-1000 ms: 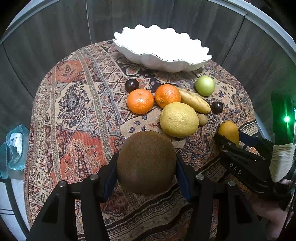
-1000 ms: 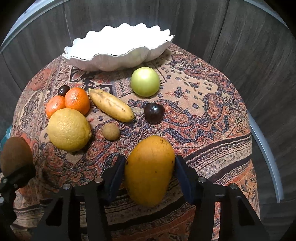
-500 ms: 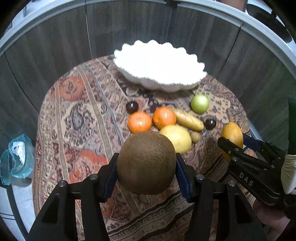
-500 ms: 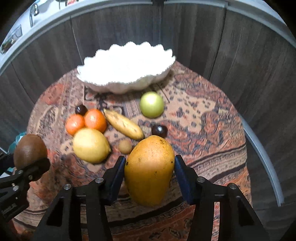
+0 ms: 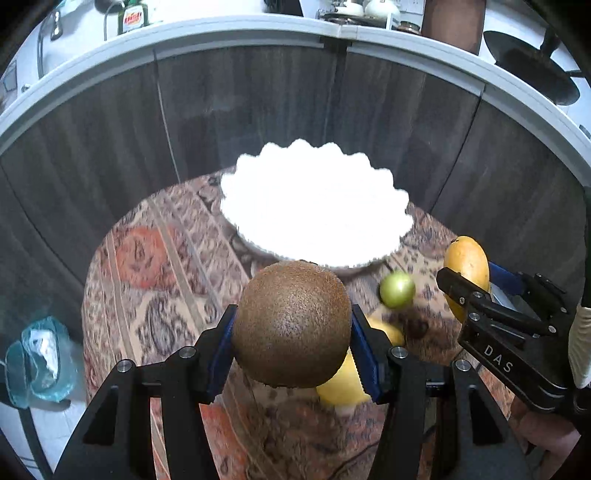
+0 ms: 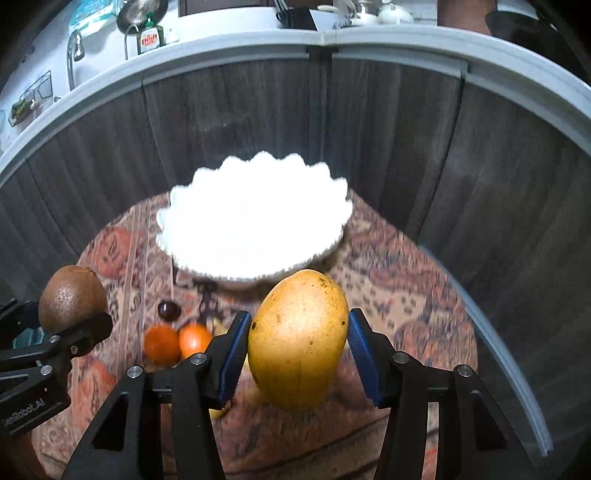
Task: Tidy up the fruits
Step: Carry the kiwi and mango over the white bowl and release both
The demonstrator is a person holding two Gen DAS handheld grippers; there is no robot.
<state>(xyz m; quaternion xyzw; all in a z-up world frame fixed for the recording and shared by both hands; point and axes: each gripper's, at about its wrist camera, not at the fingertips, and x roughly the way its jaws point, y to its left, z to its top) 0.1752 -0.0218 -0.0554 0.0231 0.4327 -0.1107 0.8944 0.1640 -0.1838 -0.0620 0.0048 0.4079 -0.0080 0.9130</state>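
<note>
This is a home kitchen: behind a small round table with a patterned cloth (image 5: pixel 155 280) runs a pale worktop (image 6: pixel 221 55) over dark wooden cabinet doors (image 6: pixel 236 122), carrying a tap (image 6: pixel 74 48), a bottle of dish soap (image 6: pixel 149 38) and white crockery (image 5: pixel 369 6).

"DAS" in white letters on the black body of the right claw (image 5: pixel 480 284), seen at right in the left view. Upside-down "...Robot.AI" on the left claw (image 6: pixel 55 325), at left in the right view. Bottle (image 6: pixel 149 38) label on far shelf: unreadable.
</note>
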